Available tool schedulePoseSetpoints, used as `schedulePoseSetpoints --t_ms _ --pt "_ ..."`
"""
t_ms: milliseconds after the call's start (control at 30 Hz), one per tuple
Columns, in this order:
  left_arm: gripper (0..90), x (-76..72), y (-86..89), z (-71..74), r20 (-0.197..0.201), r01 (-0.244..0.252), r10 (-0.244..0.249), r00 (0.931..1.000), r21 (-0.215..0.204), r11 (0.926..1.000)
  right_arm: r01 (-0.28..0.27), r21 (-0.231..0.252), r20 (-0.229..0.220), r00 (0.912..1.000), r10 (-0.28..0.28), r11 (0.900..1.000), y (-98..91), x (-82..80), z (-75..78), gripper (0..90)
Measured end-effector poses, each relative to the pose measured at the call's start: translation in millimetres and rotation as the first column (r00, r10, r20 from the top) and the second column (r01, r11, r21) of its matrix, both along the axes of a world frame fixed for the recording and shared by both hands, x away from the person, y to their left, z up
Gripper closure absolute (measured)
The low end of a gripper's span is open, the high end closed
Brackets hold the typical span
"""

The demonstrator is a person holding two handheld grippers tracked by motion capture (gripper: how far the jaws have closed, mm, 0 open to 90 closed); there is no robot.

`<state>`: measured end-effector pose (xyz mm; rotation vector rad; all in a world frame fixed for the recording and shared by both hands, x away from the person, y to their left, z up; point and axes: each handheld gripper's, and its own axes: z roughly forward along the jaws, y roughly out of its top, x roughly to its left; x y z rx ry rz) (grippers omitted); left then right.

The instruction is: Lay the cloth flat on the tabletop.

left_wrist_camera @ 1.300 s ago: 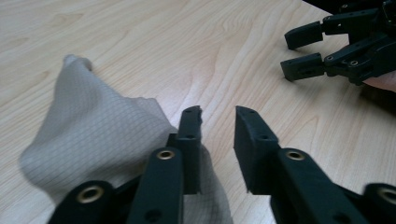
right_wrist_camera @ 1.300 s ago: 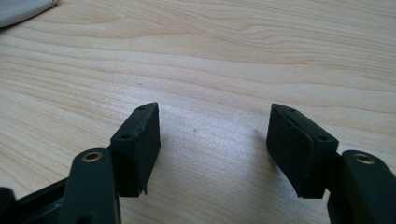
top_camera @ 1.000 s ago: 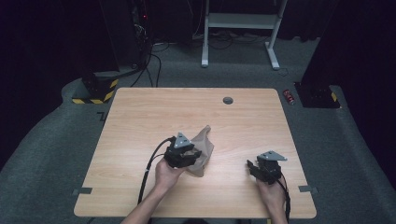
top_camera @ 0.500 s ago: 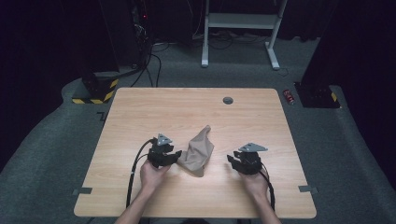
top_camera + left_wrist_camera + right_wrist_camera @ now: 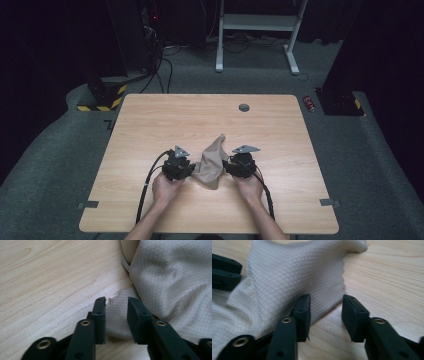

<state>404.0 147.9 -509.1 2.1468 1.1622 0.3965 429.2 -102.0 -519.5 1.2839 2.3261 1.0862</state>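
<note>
Beige cloth [image 5: 212, 162] lies between left claw [image 5: 116, 307] and right claw [image 5: 325, 305], seemingly ungripped

Light: overhead, table [image 5: 150, 120] evenly bright | Surround: floor near-black from 9 through 3 o'clock | Shadows: soft, short | Glare: none | Focus: gripper views soft at 6 o'clock, near jaws blurred

High view: the left gripper [image 5: 186, 166] and right gripper [image 5: 231, 165] are covering the side edges of the beige cloth [image 5: 212, 161]; jaw contact is too small to tell. Left gripper view: the right picture edge is cutting off the cloth.
</note>
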Motion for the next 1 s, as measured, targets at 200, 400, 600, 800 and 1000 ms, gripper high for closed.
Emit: schedulePoseSetpoints --t_ms 200,400,600,800,1000 --pt "89.1 -0.4 0.8 -1.1 -0.013 0.023 -0.023 0.9997 0.007 0.9997 -0.048 -0.064 0.013 0.9987 0.048 0.9968 9.0 -1.0 0.8 88.8" --pt "90.0 -3.2 4.0 1.6 -0.014 0.047 -0.047 0.9988 0.011 0.9989 -0.049 -0.061 0.044 0.9977 0.052 0.9969 0.3 -7.3 8.2 89.7" --pt "90.0 -4.7 11.8 1.8 -0.017 0.034 -0.034 0.9993 0.021 0.9992 -0.027 -0.035 0.078 0.9965 0.03 0.999 -26.1 -18.5 22.2 89.6" --pt "63.0 2.7 8.5 1.5 -0.008 -0.013 0.012 0.9999 -0.052 0.9986 -0.039 -0.045 0.055 0.9976 0.042 0.9982 -38.1 -24.6 17.4 89.3" --pt "67.2 7.2 -2.2 -3.9 -0.012 0.005 -0.005 0.9999 -0.041 0.9992 -0.051 -0.054 0.041 0.9977 0.053 0.9972 -33.2 -23.7 11.5 89.2"
